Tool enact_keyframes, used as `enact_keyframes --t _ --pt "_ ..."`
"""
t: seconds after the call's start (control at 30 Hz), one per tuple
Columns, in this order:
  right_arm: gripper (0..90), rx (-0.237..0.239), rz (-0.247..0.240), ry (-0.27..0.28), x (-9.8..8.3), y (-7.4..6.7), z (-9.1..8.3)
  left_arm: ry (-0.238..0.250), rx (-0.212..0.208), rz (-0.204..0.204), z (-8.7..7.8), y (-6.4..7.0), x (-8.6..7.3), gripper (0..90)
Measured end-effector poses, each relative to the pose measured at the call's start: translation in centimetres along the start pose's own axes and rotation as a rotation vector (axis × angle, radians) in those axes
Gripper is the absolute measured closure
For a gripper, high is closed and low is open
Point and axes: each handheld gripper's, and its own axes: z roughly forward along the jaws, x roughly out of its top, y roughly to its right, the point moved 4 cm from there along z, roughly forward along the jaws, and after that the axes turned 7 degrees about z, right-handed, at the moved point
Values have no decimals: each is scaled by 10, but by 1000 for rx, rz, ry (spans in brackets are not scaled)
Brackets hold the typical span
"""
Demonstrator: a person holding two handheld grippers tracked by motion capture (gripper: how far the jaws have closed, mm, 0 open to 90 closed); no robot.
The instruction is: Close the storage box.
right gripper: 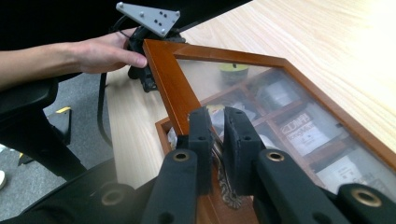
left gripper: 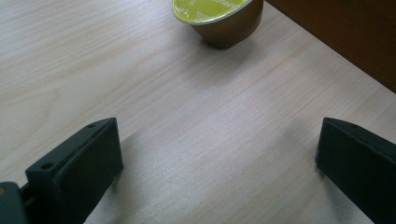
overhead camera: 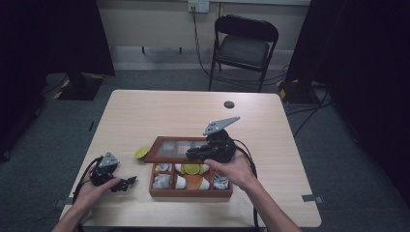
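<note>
1. Tongs of the right hand (right gripper: 215, 140) are seen closed on the front edge of the glass-paned lid (right gripper: 261, 98) of a wooden box (overhead camera: 191, 187), right at its small metal latch (right gripper: 224, 184).
2. Lid and box are found near the middle of the surface (overhead camera: 159, 111), the lid being held raised and tilted back toward 12 o'clock in the high view.
3. Compartments of the box are seen holding white and yellow-topped capsules.
4. Tongs of the left hand (left gripper: 219, 158) are held open with nothing between the jaws, low over the surface at 9 o'clock from the box.
5. One brown capsule with a yellow-green foil top (left gripper: 217, 18) is seen lying tilted on the surface, just beside the box's left edge, at 12 o'clock from the left tongs.
</note>
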Motion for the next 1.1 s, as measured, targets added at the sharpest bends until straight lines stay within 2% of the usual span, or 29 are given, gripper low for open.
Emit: enact_keyframes --t 0.8,0.97,1.1 --pt "819 -30 -31 -23 -20 -9 9 -2 0 3 0 0 0 0" --pt "818 -18 -26 -17 -26 -8 11 -1 1 2 0 0 0 0" --pt "818 -29 -35 -36 -31 -10 15 -1 1 1 0 0 0 0"
